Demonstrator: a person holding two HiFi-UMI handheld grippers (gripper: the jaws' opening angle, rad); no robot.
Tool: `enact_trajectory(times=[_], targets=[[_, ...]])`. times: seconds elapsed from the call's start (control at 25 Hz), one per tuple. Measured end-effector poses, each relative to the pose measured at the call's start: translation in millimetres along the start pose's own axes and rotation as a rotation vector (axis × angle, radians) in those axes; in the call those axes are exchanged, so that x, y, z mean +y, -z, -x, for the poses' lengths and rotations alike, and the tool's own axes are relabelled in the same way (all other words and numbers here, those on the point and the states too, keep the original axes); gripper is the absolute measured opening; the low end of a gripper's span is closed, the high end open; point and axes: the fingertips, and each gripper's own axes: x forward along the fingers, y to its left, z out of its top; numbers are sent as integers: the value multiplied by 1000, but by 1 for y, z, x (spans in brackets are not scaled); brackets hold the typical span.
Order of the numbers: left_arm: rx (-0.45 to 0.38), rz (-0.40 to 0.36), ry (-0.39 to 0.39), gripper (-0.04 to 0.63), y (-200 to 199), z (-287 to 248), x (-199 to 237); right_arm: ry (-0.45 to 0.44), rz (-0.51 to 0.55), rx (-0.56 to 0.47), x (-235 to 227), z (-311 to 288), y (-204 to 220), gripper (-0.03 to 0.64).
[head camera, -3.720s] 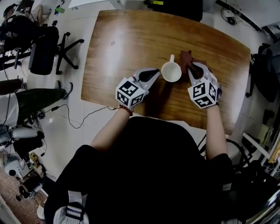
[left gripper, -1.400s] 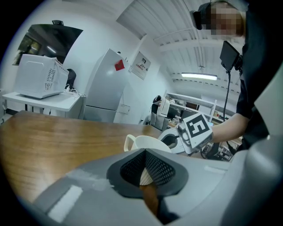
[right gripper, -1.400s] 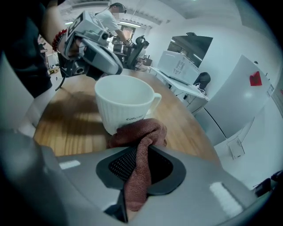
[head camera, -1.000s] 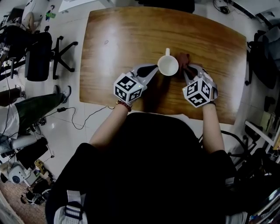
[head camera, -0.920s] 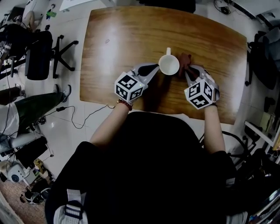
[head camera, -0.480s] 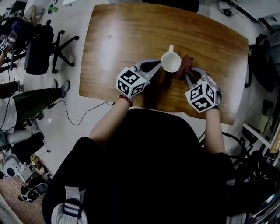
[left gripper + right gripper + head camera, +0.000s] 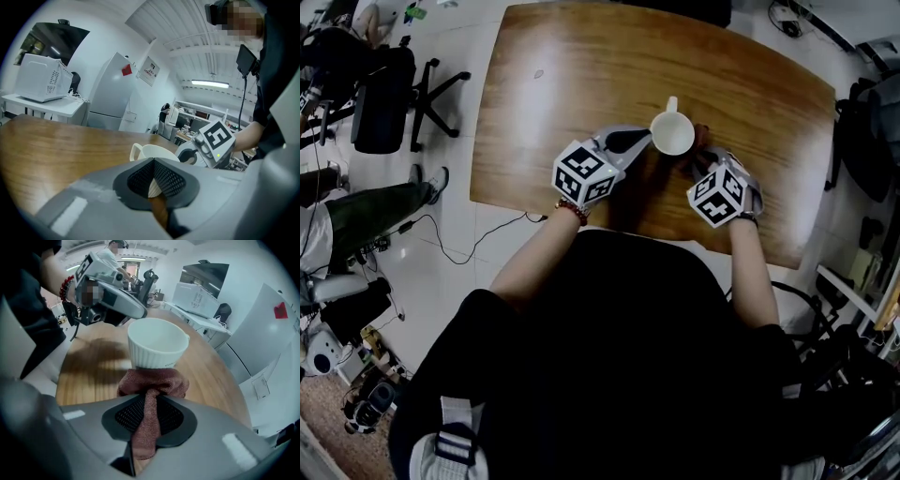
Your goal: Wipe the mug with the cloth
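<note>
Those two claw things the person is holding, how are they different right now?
The right gripper is clamped on the reddish cloth, which is bunched against the lower wall of the white mug. The left gripper is shut on nothing, its tip at the mug's opposite side. The right one tilts steeply down, while the left lies nearly level. Both are grey, with jaws closed, flanking the mug.

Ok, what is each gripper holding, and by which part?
The right gripper pinches the reddish-brown cloth by a bunched fold; the rest bulges against the ribbed side of the white mug. The left gripper holds nothing: jaws together, tips by the mug.
</note>
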Motion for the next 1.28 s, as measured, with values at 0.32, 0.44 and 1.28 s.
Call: enact_trajectory(times=[0.32, 0.44, 1.28], targets=[[-10, 10, 13, 0, -1, -1, 0, 15, -20, 24, 1, 1, 1, 71], [-9, 4, 29, 0, -3, -2, 0, 8, -91, 3, 1, 14, -1, 71], [-24, 18, 88, 0, -3, 0, 0, -66, -164, -33, 40, 23, -26, 71]])
